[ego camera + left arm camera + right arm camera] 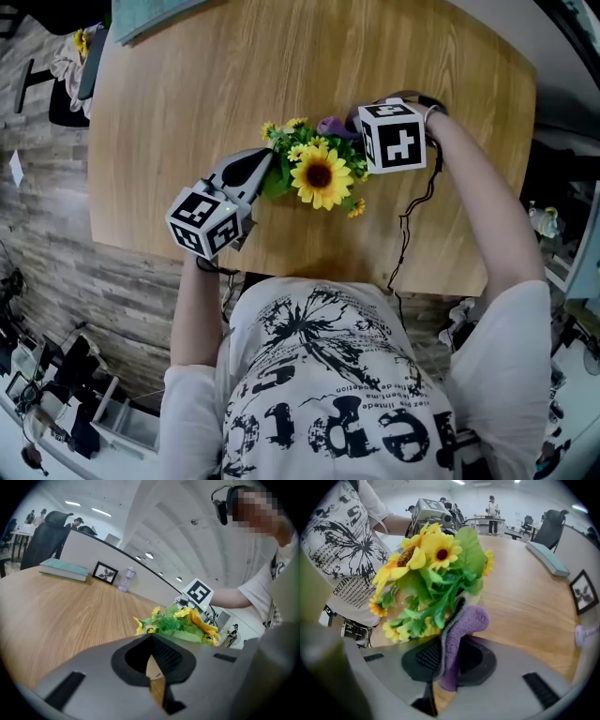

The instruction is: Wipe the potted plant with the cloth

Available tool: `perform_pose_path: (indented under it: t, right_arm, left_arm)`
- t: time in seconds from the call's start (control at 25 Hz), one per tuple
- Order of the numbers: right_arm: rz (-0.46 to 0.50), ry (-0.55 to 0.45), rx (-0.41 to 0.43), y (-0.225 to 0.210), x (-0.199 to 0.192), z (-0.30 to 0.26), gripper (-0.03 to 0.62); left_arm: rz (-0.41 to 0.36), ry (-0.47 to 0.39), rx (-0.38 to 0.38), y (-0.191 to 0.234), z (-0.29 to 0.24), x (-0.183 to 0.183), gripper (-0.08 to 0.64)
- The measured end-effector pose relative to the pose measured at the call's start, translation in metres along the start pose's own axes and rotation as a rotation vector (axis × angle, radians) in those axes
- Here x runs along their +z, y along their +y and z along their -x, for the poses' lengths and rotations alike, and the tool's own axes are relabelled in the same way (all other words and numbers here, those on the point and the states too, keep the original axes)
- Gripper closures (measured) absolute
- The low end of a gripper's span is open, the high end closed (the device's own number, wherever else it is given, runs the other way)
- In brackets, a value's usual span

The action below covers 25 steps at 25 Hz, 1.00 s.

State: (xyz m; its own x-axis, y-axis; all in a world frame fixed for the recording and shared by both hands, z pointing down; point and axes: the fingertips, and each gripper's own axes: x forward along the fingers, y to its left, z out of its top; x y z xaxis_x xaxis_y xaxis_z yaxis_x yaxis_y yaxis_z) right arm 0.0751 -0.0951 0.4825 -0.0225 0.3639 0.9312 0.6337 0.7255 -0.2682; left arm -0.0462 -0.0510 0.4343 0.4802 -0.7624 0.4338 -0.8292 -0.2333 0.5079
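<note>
A potted plant with yellow sunflowers and green leaves (319, 173) stands near the front of the wooden table (187, 84). My right gripper (450, 653) is shut on a purple cloth (461, 634), which presses against the leaves (436, 569) from the plant's far right side. In the head view the cloth (333, 125) shows beside that gripper's marker cube (394, 136). My left gripper (265, 167) is shut at the plant's left side, its tip among the leaves. From the left gripper view (152, 641) nothing shows between its jaws, and the plant (180, 623) is just ahead. The pot is hidden.
A teal book (63, 569), a small photo frame (105, 572) and a pale little bottle (126, 579) stand at the table's far side. A black cable (408, 225) runs from the right gripper over the table's front edge. An office chair (44, 538) stands beyond the table.
</note>
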Motion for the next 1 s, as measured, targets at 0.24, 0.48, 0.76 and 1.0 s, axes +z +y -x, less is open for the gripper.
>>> perform_pose_path:
  t: [0.24,0.48,0.76,1.0]
  right_arm:
    - [-0.117,0.027,-0.006,0.013,-0.024,0.004,0.522]
    - [-0.302,-0.071,-0.354,-0.038,-0.034,0.042,0.520]
    - [-0.482,-0.327,-0.669,-0.065,-0.004,0.100,0.521]
    - [-0.494,-0.437,-0.702,-0.053,0.034,0.120,0.520]
  left_arm:
    - [-0.039,0.017,0.008,-0.004,-0.001,-0.001,0.558]
    - [-0.058,0.003,0.093,0.001,-0.002,0.000,0.557]
    - [-0.073,-0.034,0.184,0.001,-0.001,0.001,0.557]
    - [-0.094,-0.041,0.238,-0.004,0.000,0.000,0.557]
